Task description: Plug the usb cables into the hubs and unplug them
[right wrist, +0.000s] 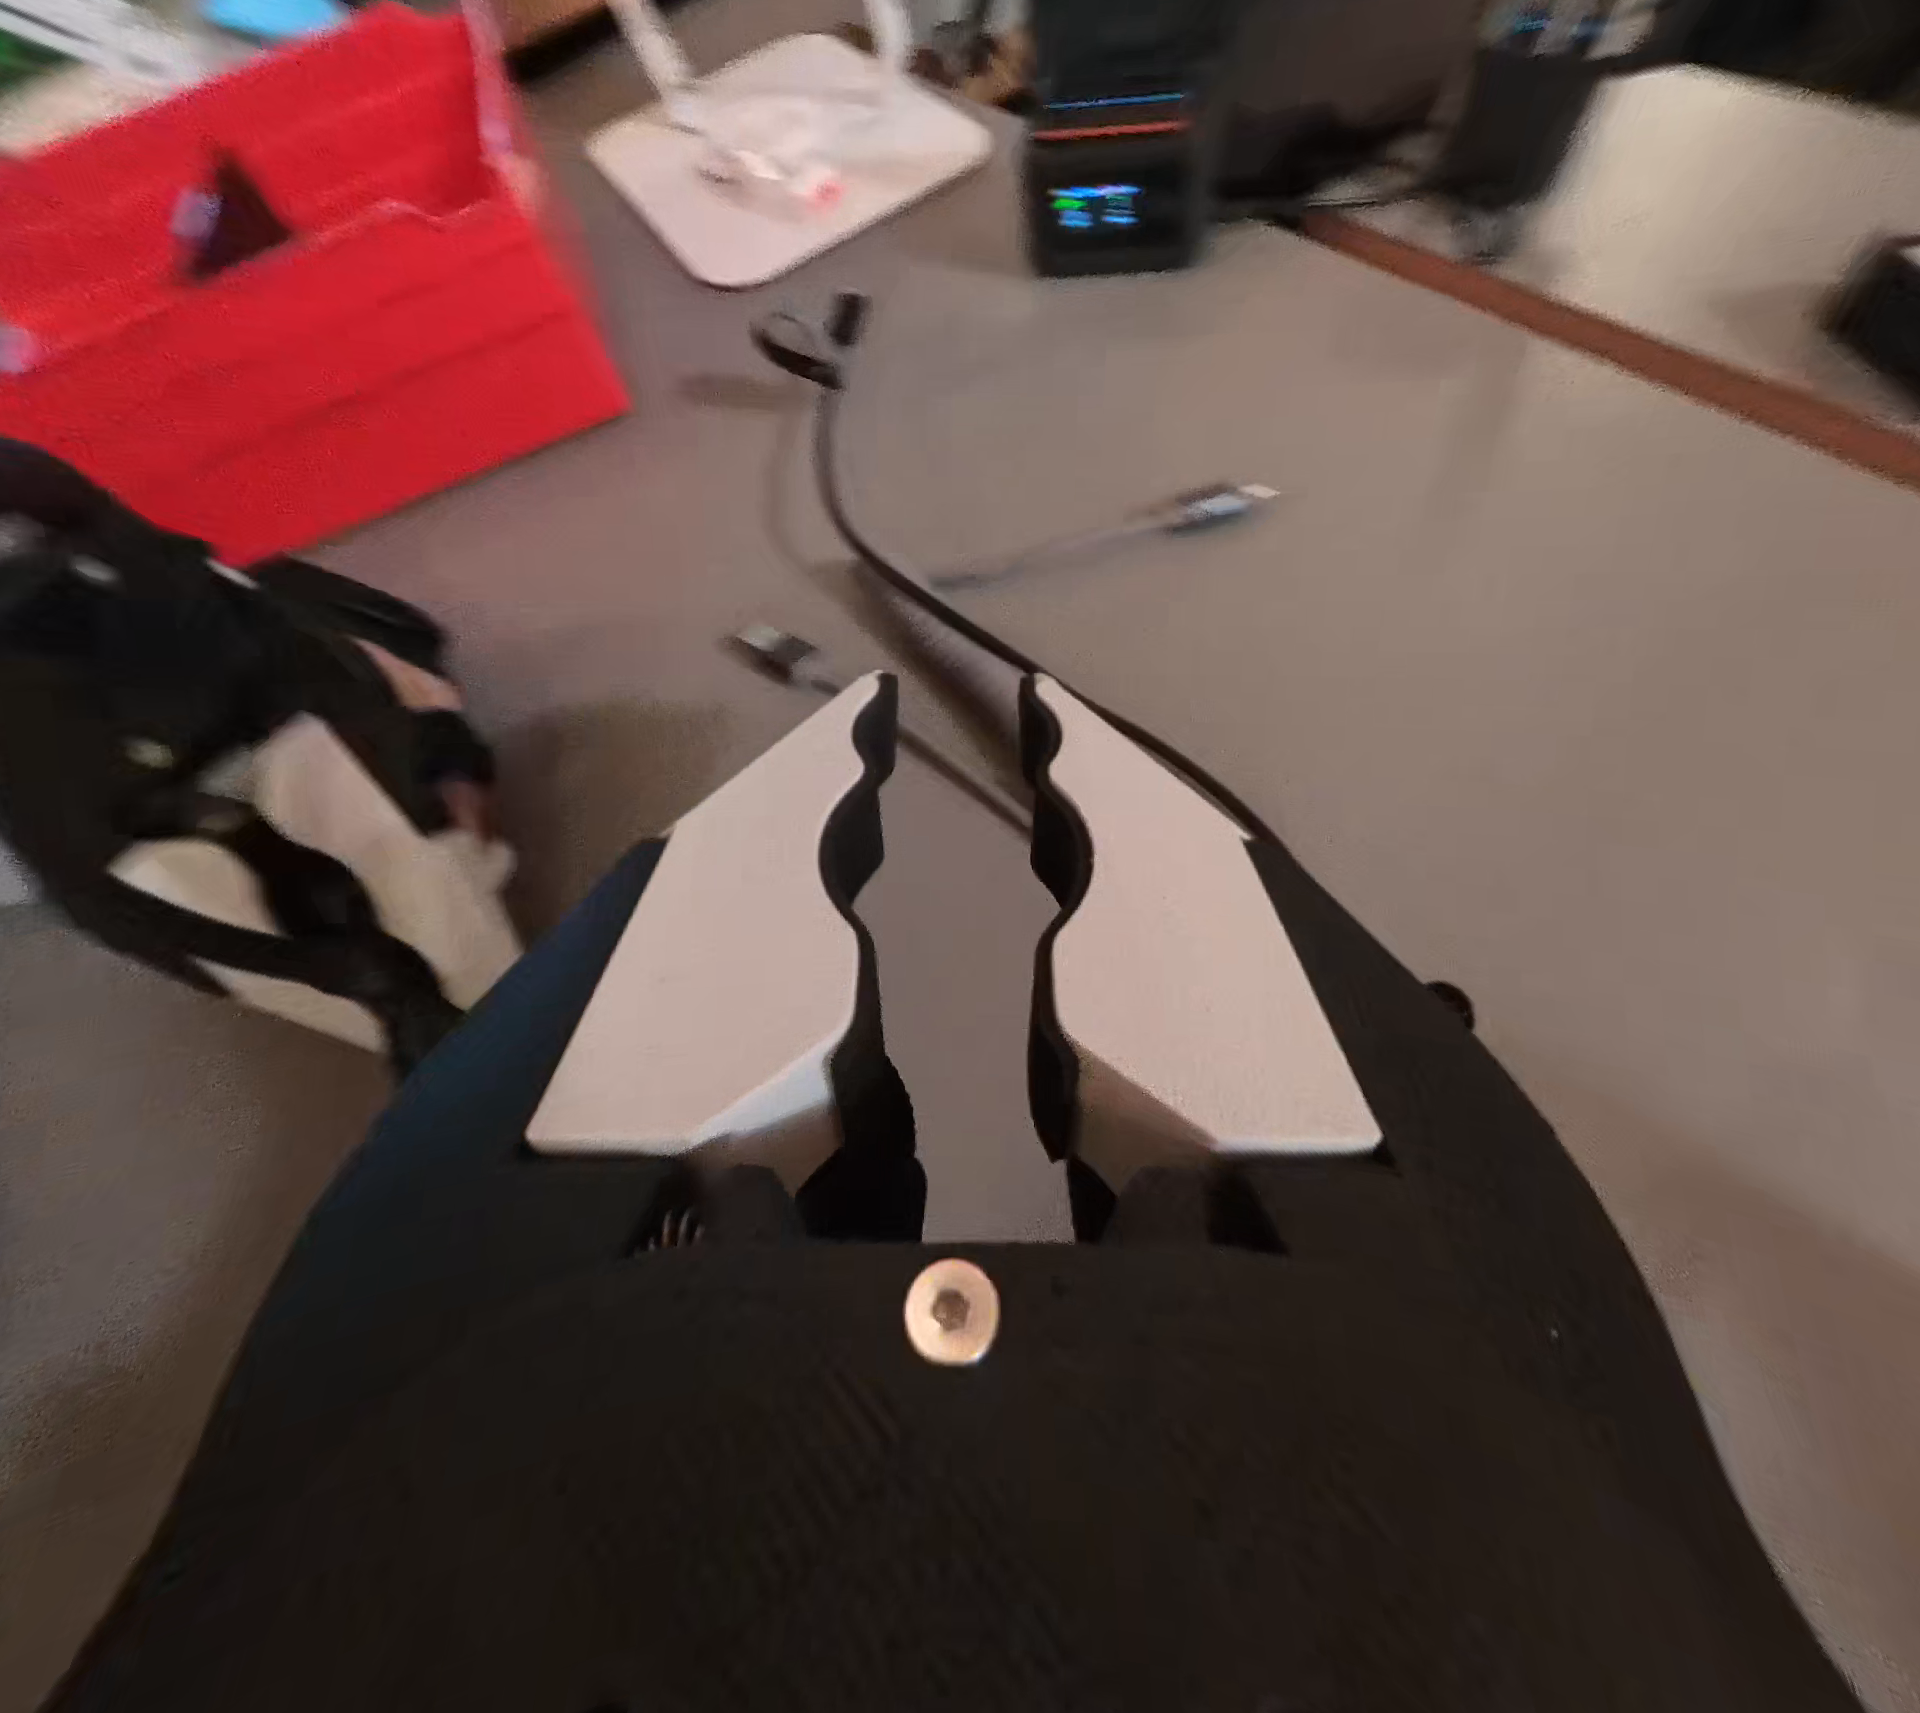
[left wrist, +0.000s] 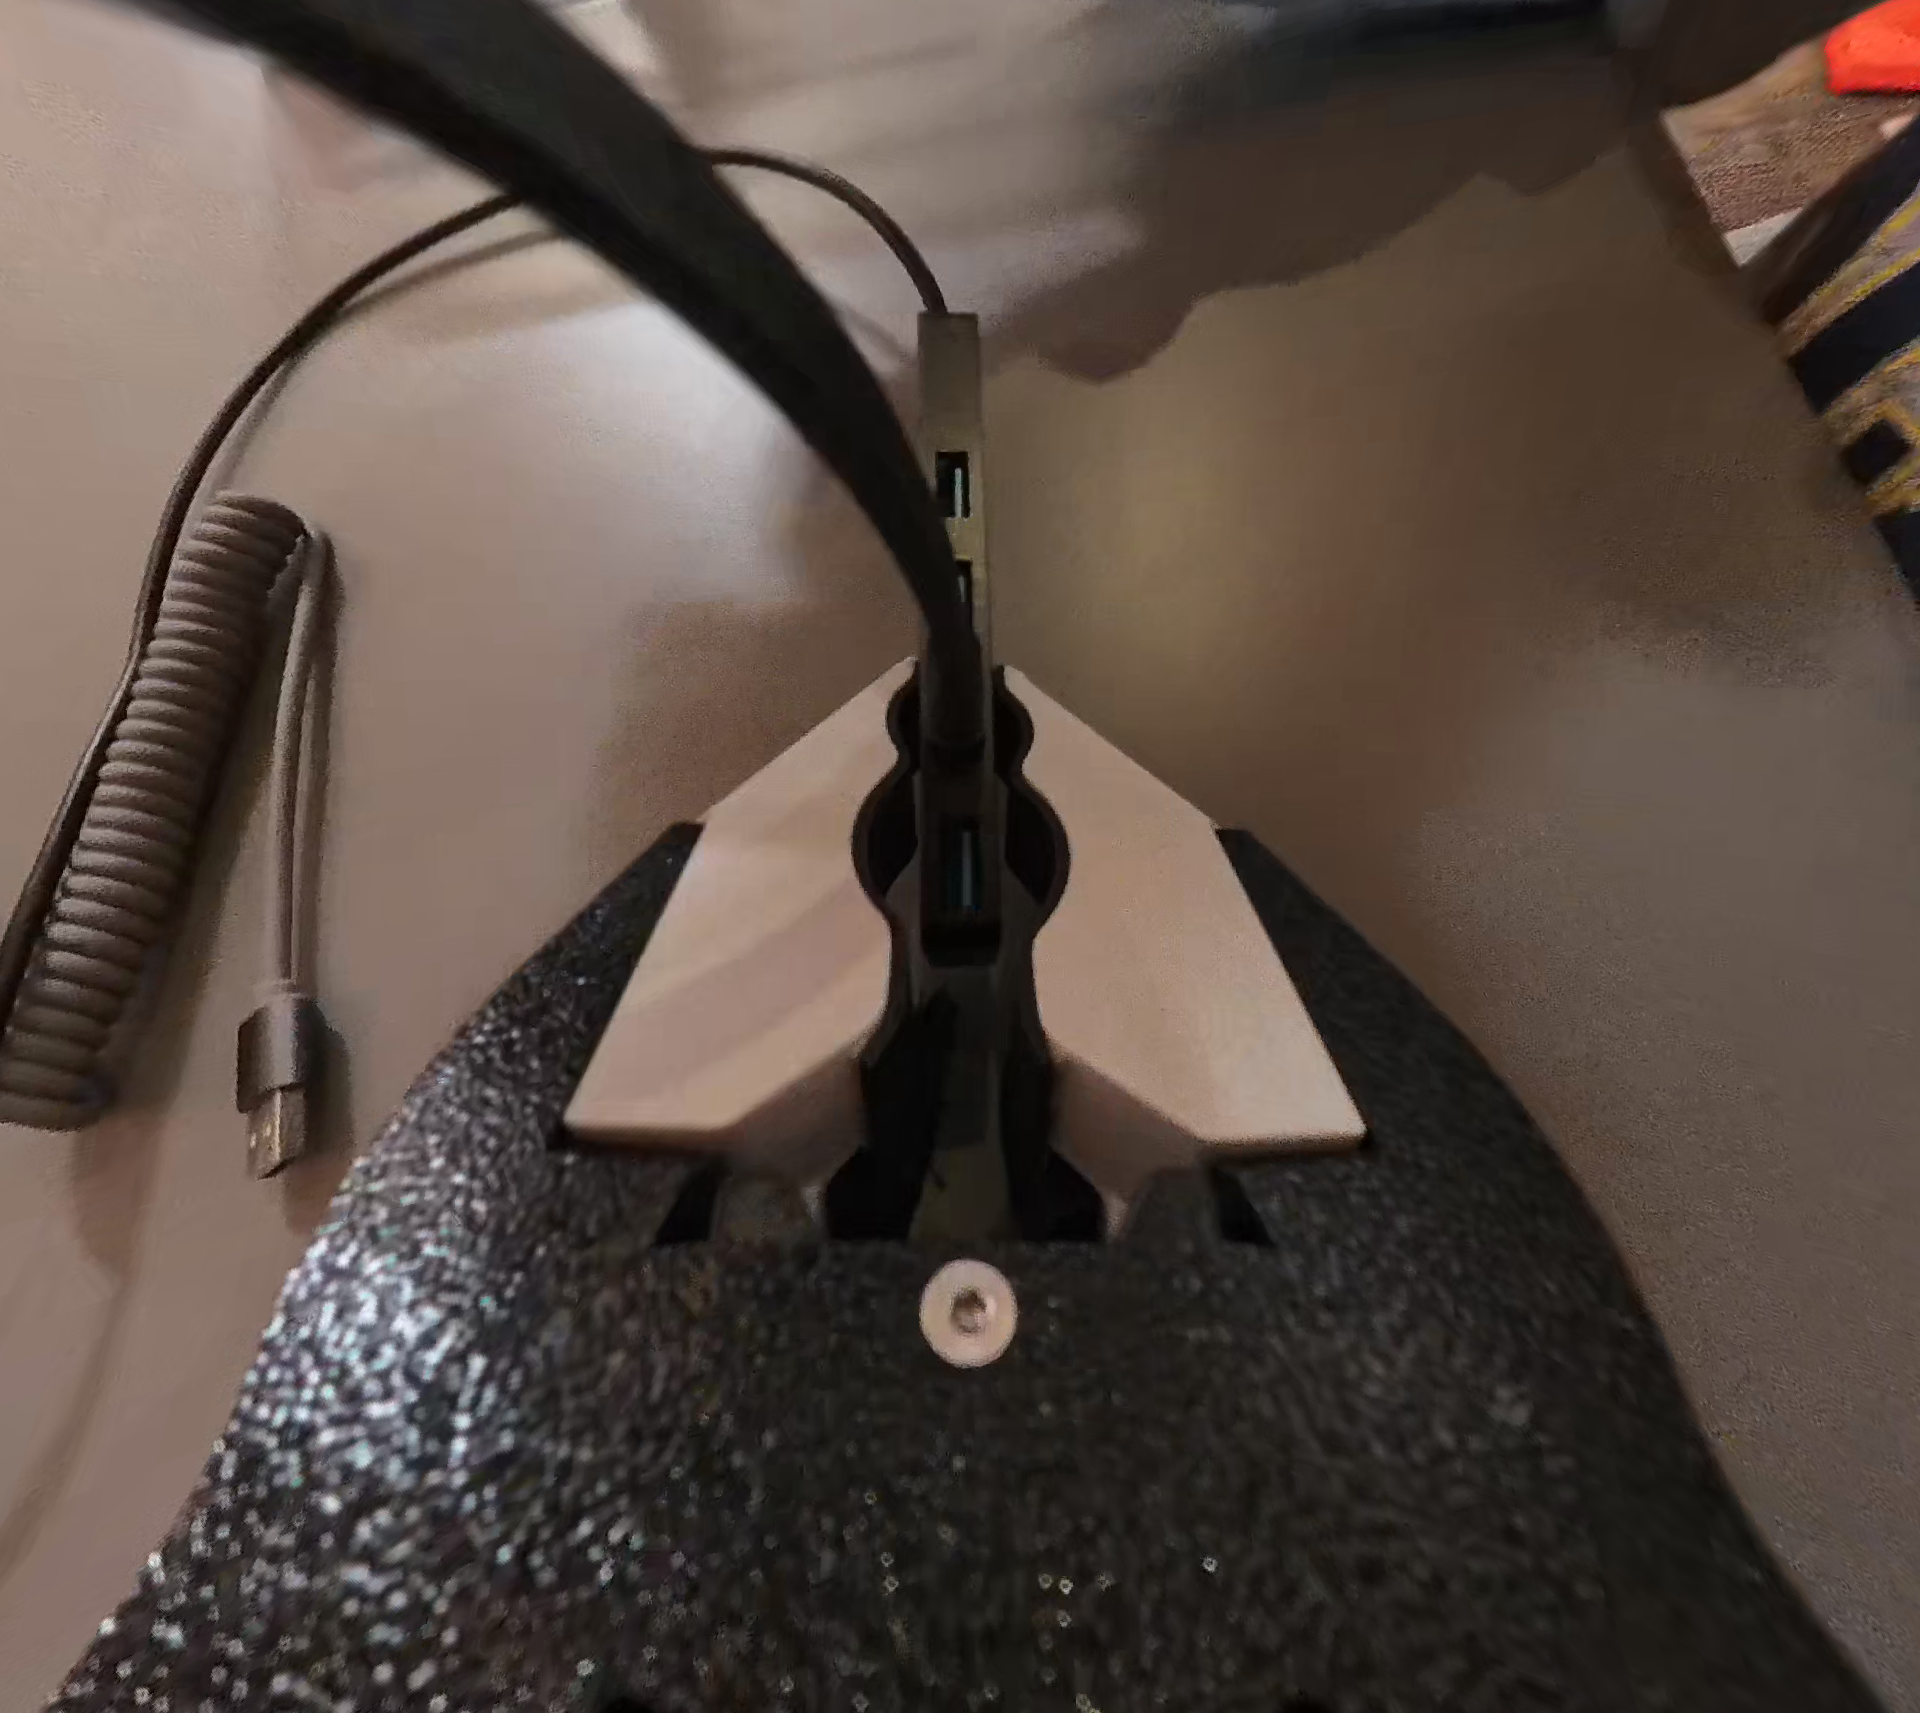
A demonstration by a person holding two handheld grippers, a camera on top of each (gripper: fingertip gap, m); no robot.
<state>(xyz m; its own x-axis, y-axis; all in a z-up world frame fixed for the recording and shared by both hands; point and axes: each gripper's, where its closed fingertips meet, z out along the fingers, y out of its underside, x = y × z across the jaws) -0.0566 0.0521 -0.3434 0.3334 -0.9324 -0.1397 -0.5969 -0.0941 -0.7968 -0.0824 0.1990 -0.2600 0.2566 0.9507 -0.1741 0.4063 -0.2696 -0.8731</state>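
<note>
My left gripper (left wrist: pixel 956 676) is shut on a slim grey USB hub (left wrist: pixel 951 416) that stands on edge and points away from me, with several ports showing on its side. A thick black cable (left wrist: pixel 520 84) arcs in from the upper left and meets the hub at the fingertips. A brown coiled cable (left wrist: pixel 156 780) lies on the table at the left, its USB plug (left wrist: pixel 275 1081) free. My right gripper (right wrist: pixel 956 687) is open and empty above the table. Under it a black cable (right wrist: pixel 862 541) runs away. A silver plug (right wrist: pixel 1226 508) and a small plug (right wrist: pixel 774 650) lie loose.
A red box (right wrist: pixel 291 313) stands at the back left, a white lamp base (right wrist: pixel 790 157) and a black device with a small screen (right wrist: pixel 1122 136) behind it. A blurred black and white gripper (right wrist: pixel 312 832) sits at the left. The table edge (right wrist: pixel 1610 333) runs at the right. Spacing between my two grippers at the tips: around 15 cm. The small plug (right wrist: pixel 774 650) is about 12 cm from my right fingertips. It is also in sight in the left wrist view (left wrist: pixel 280 1113).
</note>
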